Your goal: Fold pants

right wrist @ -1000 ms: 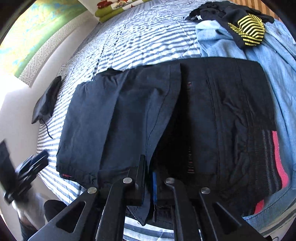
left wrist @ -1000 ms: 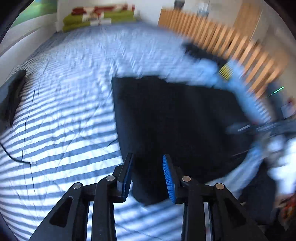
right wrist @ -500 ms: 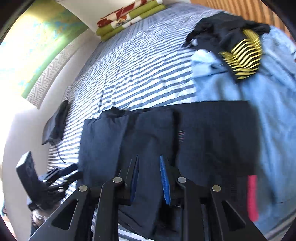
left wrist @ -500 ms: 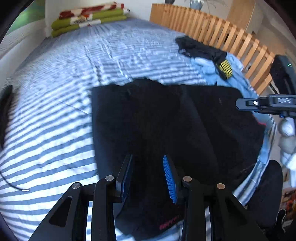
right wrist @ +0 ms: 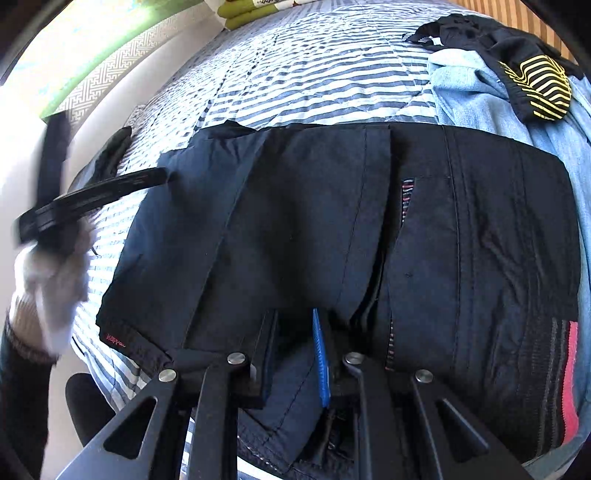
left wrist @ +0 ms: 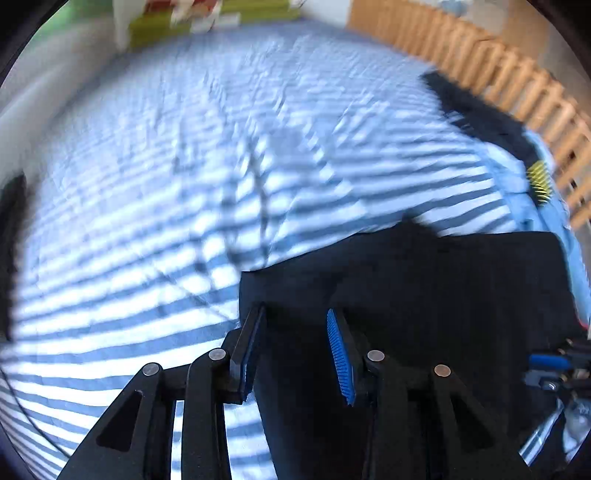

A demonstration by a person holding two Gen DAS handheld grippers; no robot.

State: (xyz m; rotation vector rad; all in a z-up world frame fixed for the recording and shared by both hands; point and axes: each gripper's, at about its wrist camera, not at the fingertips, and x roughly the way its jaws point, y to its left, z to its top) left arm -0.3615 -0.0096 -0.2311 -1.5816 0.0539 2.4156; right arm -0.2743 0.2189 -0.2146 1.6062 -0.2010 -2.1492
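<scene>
Dark navy pants [right wrist: 295, 221] lie flat across the striped bed, with a leg folded over the middle and a red-striped waistband at the right. My right gripper [right wrist: 293, 314] is low over the near edge at that fold. Its jaws are closing with a flap of pants fabric between them, and a gap still shows. My left gripper [left wrist: 295, 310] hovers open above the left edge of the pants [left wrist: 424, 295], holding nothing. In the right wrist view the left gripper [right wrist: 110, 188] is a blur at the pants' far-left corner, held by a hand in a white glove [right wrist: 48, 266].
Light-blue jeans [right wrist: 480, 99] and a black garment with yellow stripes [right wrist: 535, 88] lie at the far right of the bedcover [left wrist: 147, 184]. A wooden slatted bed end [left wrist: 480, 62] runs behind them. Folded green blankets [left wrist: 207, 14] sit at the far end, and a dark object [right wrist: 114, 151] lies by the left edge.
The left gripper swept left, from over the middle of the pants to their left edge. The right gripper let go of the fabric, lifted, then dropped back to the near edge.
</scene>
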